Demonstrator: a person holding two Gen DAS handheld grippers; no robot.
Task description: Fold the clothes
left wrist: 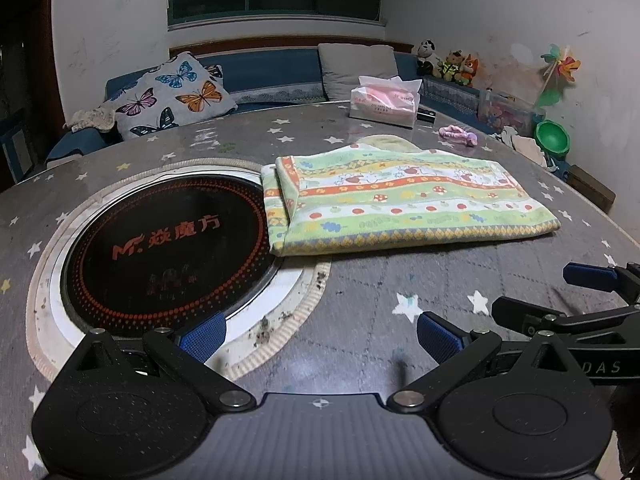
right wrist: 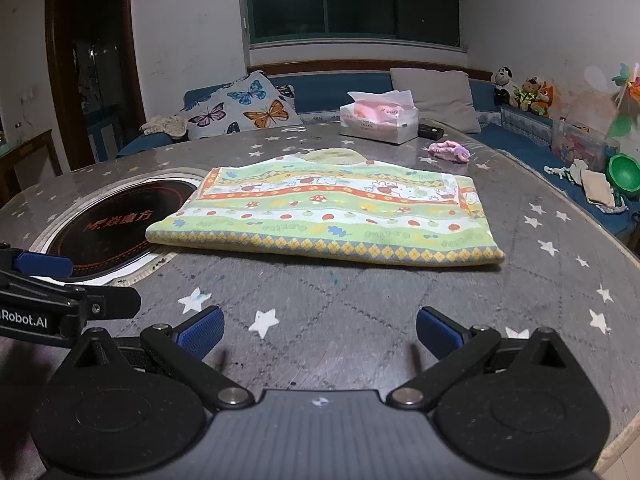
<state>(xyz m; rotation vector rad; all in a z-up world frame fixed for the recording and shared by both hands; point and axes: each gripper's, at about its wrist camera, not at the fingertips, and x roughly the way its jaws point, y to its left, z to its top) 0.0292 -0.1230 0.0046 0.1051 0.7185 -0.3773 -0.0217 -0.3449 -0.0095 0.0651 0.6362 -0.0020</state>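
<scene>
Presently, cloth: patterned towel (right wrist: 324, 212) folded flat, soft, light, limp.
Hold: near corners at its hemmed edge.
Left gripper (left wrist: 320, 332): spread wide, empty.
Right gripper (right wrist: 320, 330): spread wide, empty.

Left wrist: low over the worktop (left wrist: 360, 300), facing the towel (left wrist: 400, 200) from its near-left.
Right wrist: same height, facing it straight on.
Shared: towel (right wrist: 328, 216), worktop (right wrist: 340, 300), sofa (right wrist: 332, 88) behind.

Dim ceiling-lamp light, fisheye-warped edges, sharp

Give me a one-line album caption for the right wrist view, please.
Open right gripper hovering over a star-print table, facing a folded patterned towel.
</scene>
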